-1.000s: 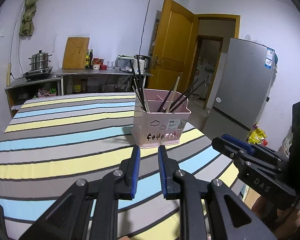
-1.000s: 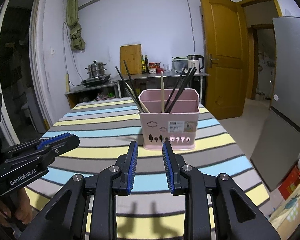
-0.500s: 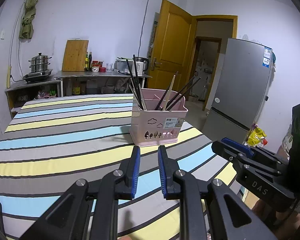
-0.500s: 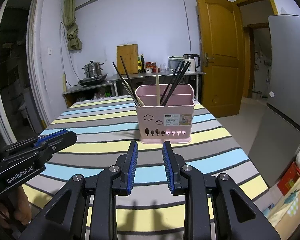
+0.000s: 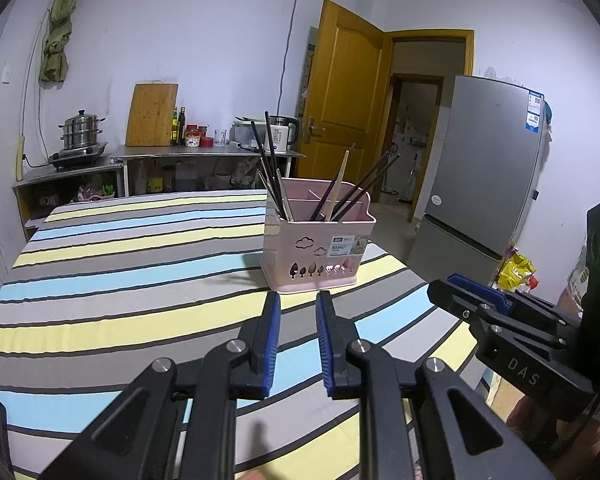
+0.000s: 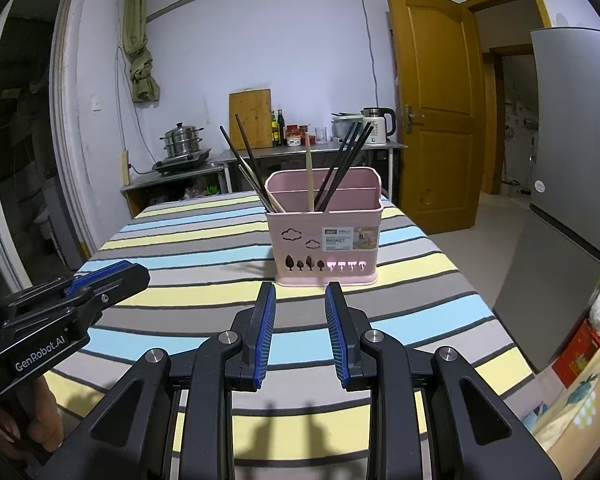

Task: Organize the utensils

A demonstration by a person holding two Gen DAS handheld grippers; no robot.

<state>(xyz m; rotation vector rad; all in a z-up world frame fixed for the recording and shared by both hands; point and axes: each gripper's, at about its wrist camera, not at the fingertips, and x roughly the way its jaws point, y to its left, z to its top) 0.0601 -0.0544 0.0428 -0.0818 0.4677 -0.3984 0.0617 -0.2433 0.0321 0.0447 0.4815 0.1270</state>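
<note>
A pink utensil basket [image 5: 315, 249] [image 6: 326, 232] stands upright on the striped tablecloth [image 5: 120, 280] [image 6: 188, 248]. It holds several black chopsticks [image 5: 360, 186] [image 6: 344, 164] and a pale wooden one [image 6: 309, 176]. My left gripper [image 5: 298, 308] is open and empty, a short way in front of the basket. My right gripper [image 6: 300, 290] is open and empty, also just short of the basket. Each gripper shows in the other's view: the right one [image 5: 472, 296] and the left one [image 6: 100, 280].
A grey fridge [image 5: 484, 168] stands to the right beyond the table edge. A steel counter [image 6: 300, 152] with a steamer pot [image 6: 182, 140], cutting board, bottles and kettle lines the back wall. A yellow door [image 6: 436, 104] is open at the right.
Both grippers have drawn back a little from the basket, which looks smaller and farther now. Both stay open and empty.
</note>
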